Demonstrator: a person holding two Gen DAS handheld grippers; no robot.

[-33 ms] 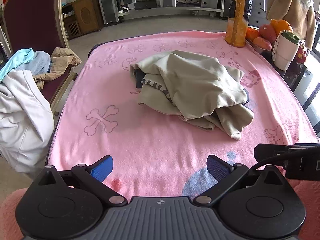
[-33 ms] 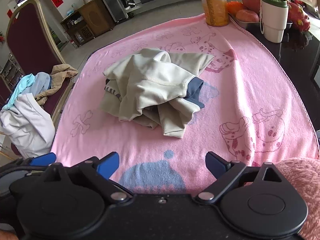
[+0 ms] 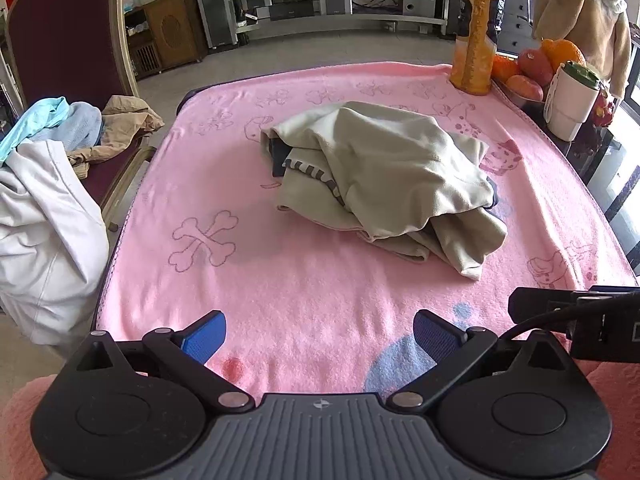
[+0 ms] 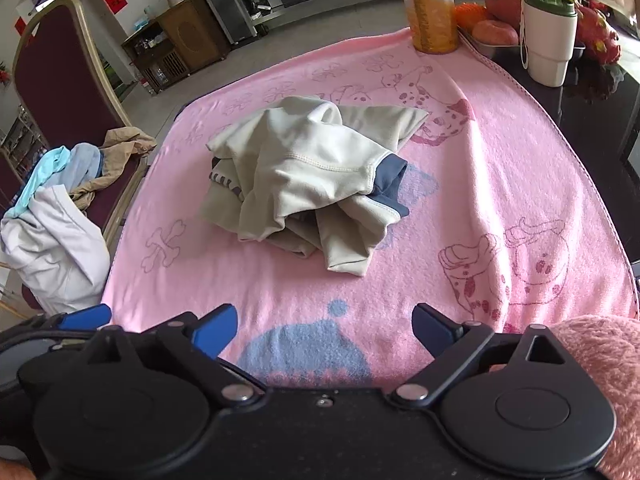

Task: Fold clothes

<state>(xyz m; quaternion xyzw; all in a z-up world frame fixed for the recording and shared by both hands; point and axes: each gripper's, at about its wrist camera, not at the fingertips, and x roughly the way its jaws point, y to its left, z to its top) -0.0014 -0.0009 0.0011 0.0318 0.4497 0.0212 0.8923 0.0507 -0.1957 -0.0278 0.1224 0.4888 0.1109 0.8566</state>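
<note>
Both tools, left tool and right tool, gape empty; I advise pinching the crumpled beige garment at separate hem edges.

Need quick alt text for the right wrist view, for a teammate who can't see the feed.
A crumpled beige garment with dark blue trim lies unfolded in the middle of a pink blanket covering the table. The right gripper hovers at the near edge, jaws open and empty. A chair piled with clothes stands to the left.
</note>
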